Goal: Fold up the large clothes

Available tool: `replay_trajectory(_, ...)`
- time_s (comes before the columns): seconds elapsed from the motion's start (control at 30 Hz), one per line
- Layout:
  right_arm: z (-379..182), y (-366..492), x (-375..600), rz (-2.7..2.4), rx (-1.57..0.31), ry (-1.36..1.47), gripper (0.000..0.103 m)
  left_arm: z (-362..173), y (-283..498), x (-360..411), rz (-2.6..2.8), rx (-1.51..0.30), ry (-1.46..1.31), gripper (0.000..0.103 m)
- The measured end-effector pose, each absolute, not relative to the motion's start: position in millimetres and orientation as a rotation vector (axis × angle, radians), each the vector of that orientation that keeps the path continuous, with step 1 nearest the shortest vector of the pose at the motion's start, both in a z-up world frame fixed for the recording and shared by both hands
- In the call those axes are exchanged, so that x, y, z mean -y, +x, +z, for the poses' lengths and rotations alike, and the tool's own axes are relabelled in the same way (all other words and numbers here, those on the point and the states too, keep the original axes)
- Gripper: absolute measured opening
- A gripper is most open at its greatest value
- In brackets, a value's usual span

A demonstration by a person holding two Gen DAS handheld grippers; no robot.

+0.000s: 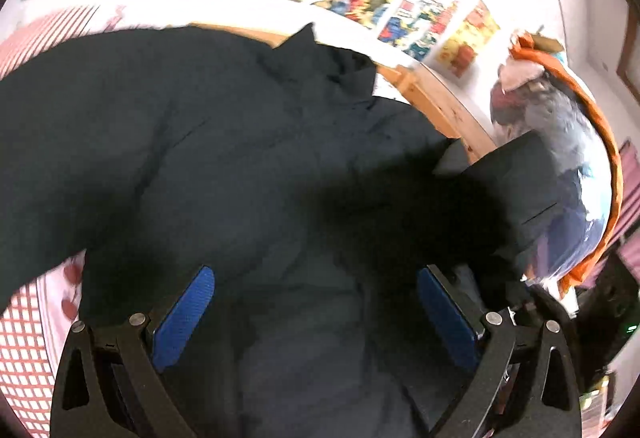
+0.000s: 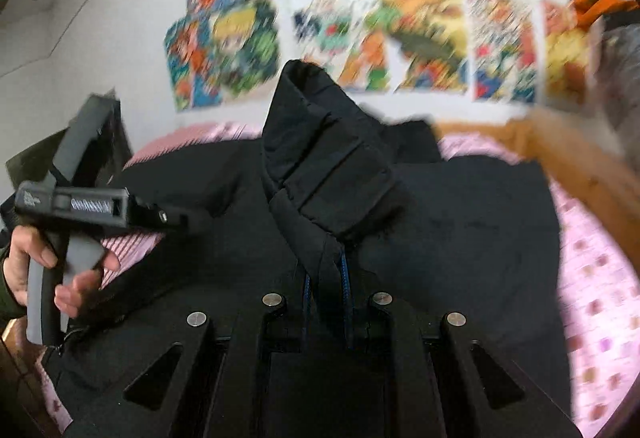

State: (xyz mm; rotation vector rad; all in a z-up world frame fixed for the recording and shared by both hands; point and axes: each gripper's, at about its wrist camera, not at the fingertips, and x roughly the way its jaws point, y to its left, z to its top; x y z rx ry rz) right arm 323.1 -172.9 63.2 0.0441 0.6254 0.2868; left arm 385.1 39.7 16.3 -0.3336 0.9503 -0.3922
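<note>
Clenched on a fold of the dark jacket [image 2: 420, 214] were the jaws of my right gripper [image 2: 328, 302], its blue pads almost meeting around the fabric at the lower middle of the right wrist view, while my left gripper [image 1: 316, 302] hung released, blue pads wide apart above the cloth at the bottom of the left wrist view.

That jacket was the biggest thing in sight, spread across the centre of both frames on the bed [image 2: 592, 278], with one padded flap or sleeve raised toward the upper middle of the right view. I judged it bulky, soft and puffy, likely to spring back and slide rather than hold a crease, and fairly heavy for one jaw. Seams, hem and cuffs looked like the surest places to pinch; the quilted middle seemed too thick.

Beneath it lay pink bedding, striped and checked at the left edges. A wooden bed frame [image 1: 444, 106] ran along the upper right of the left view. Colourful posters [image 2: 360, 18] covered the white wall across the top. A heap of clothes [image 1: 560, 126] sat at the right edge there.

My left hand [image 2: 52, 262] showed at the lower left, gripping its handle.
</note>
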Motion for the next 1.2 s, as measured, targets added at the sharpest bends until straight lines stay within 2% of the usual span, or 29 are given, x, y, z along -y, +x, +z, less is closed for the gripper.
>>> replay_trajectory(0.13, 31.8, 324.6, 152.0, 0.292, -0.735, 0.014, 0.013, -5.6, 384.9, -65.2, -0.414, -0.980, -0.452, 0.101)
replay_trajectory(0.2, 23.7, 331.6, 142.3, 0.290, -0.804, -0.007, 0.018, -18.6, 386.3, -71.3, -0.441, -0.999, -0.514, 0.101)
replay_trajectory(0.27, 13.4, 330.9, 140.4, 0.346, -0.883, 0.021, 0.038, -27.8, 389.1, -69.4, -0.476, -1.018, -0.556, 0.101)
replay_trajectory(0.3, 13.6, 331.2, 139.1, 0.373, -0.897, 0.040, 0.059, -30.5, 389.2, -68.7, -0.491, -1.016, -0.564, 0.101)
replay_trajectory(0.33, 13.0, 324.3, 140.0, 0.405, -0.901, 0.061, 0.070, -30.9, 388.8, -66.9, -0.502, -1.012, -0.565, 0.101)
replay_trajectory(0.6, 18.0, 267.4, 164.1, 0.427, -0.863, 0.060, 0.071, -47.2, 412.8, -17.5, -0.485, -1.145, -0.451, 0.100)
replay_trajectory(0.63, 19.0, 259.7, 171.6, 0.418, -0.857, 0.067, 0.071, -48.8, 414.4, -12.6, -0.477, -1.148, -0.428, 0.097)
replay_trajectory(0.67, 20.1, 252.8, 180.0, 0.403, -0.850, 0.071, 0.071, -50.2, 416.1, -5.4, -0.458, -1.148, -0.391, 0.081)
replay_trajectory(0.7, 22.6, 252.1, 185.5, 0.392, -0.844, 0.072, 0.071, -51.8, 417.2, -1.9, -0.448, -1.157, -0.375, 0.056)
replay_trajectory(0.77, 26.7, 245.2, 198.9, 0.362, -0.825, 0.077, 0.071, -55.7, 418.5, 3.1, -0.443, -1.179, -0.376, 0.031)
replay_trajectory(0.87, 35.3, 236.7, 221.5, 0.313, -0.787, 0.088, 0.071, -45.5, 416.1, 11.0, -0.445, -1.136, -0.314, 0.012)
replay_trajectory(0.97, 41.3, 243.4, 241.8, 0.259, -0.766, 0.106, 0.071, -15.4, 409.1, 22.7, -0.445, -1.012, -0.200, 0.007)
replay_trajectory(1.1, 51.8, 268.0, 263.2, 0.188, -0.718, 0.125, 0.071, 47.4, 396.3, 23.3, -0.419, -0.747, -0.062, 0.007)
replay_trajectory(1.2, 63.9, 296.4, 273.6, 0.126, -0.662, 0.102, 0.071, 81.5, 394.7, 14.1, -0.364, -0.625, -0.011, 0.007)
